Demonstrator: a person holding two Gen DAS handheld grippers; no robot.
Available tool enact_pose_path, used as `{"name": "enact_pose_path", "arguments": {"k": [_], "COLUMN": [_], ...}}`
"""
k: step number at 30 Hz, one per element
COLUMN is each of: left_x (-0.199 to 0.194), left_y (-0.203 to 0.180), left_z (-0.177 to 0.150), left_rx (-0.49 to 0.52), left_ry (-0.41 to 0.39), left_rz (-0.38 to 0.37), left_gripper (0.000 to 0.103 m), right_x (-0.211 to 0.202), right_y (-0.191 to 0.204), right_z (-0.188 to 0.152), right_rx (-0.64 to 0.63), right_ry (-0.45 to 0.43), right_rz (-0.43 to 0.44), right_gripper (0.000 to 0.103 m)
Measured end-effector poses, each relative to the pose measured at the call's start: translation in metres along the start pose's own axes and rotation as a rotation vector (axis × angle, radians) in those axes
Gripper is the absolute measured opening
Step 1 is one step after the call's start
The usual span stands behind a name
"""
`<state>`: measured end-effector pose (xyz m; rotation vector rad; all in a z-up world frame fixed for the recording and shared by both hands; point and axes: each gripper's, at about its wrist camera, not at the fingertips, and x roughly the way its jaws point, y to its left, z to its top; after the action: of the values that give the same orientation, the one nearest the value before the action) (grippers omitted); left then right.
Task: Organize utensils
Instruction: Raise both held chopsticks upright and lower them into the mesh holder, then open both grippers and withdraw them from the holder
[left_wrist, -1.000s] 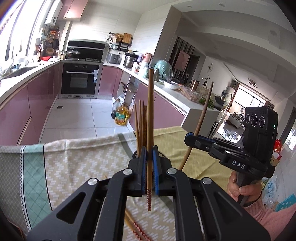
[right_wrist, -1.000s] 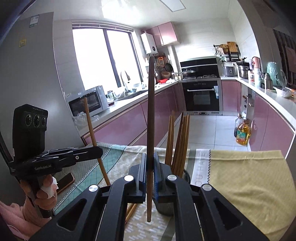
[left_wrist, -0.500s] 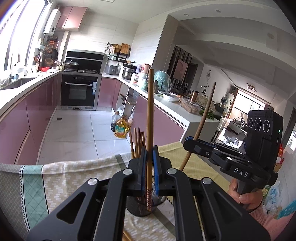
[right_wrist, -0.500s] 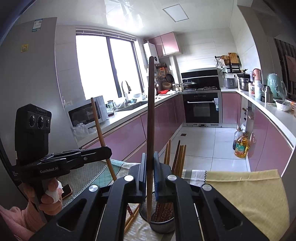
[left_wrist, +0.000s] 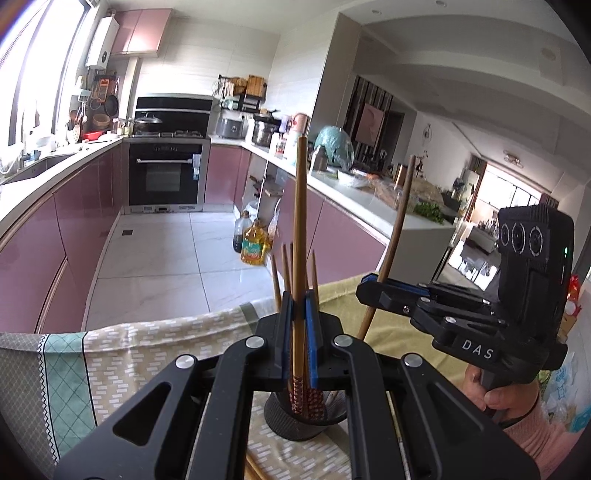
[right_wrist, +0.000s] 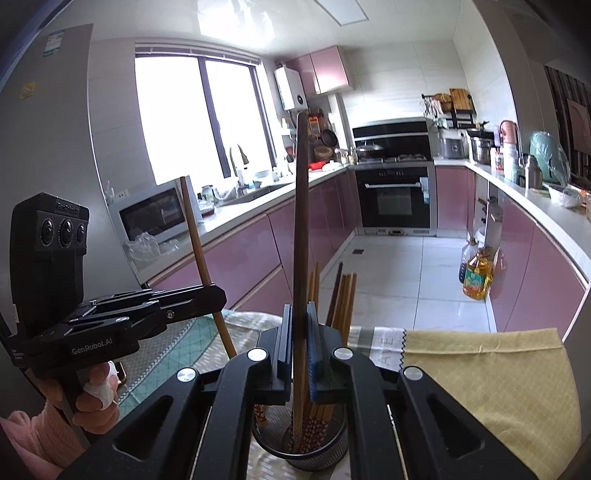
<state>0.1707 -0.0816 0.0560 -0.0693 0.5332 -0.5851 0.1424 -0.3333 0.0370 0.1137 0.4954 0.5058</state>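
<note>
L gripper (left_wrist: 298, 314) is clamped on a light chopstick (left_wrist: 300, 221), upright, tip already down in the mesh holder (left_wrist: 295, 421) w/ the others, near the table's front edge. R gripper (right_wrist: 298, 325) pinches a darker chopstick (right_wrist: 300, 221), also lowered into the holder. Step: dropping both in; next, open up & let go. Holder base cut off; loose chopsticks (left_wrist: 255, 467) on the cloth (left_wrist: 147, 354) barely show.

"DAS" is printed on the right gripper (left_wrist: 476, 347); "GenRobot.AI" is printed on the left gripper (right_wrist: 92, 341).
</note>
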Motion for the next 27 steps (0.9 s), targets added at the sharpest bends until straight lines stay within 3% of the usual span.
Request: {"name": "enact_pose_path", "arguments": {"k": [18, 27], "left_x": [0.051, 0.076], "left_y": [0.013, 0.017], "left_z": [-0.025, -0.023], "left_rx": [0.051, 0.020], "left_ry": [0.215, 0.245], "left_rz": [-0.029, -0.025], "left_gripper": [0.007, 0.008], "right_x": [0.036, 0.049], "right_y": [-0.018, -0.028], "right_z": [-0.033, -0.036], "right_rx": [0.062, 0.091], "right_ry": [0.176, 0.198], "right_rz": [0.004, -0.010], "right_gripper": [0.006, 0.008]}}
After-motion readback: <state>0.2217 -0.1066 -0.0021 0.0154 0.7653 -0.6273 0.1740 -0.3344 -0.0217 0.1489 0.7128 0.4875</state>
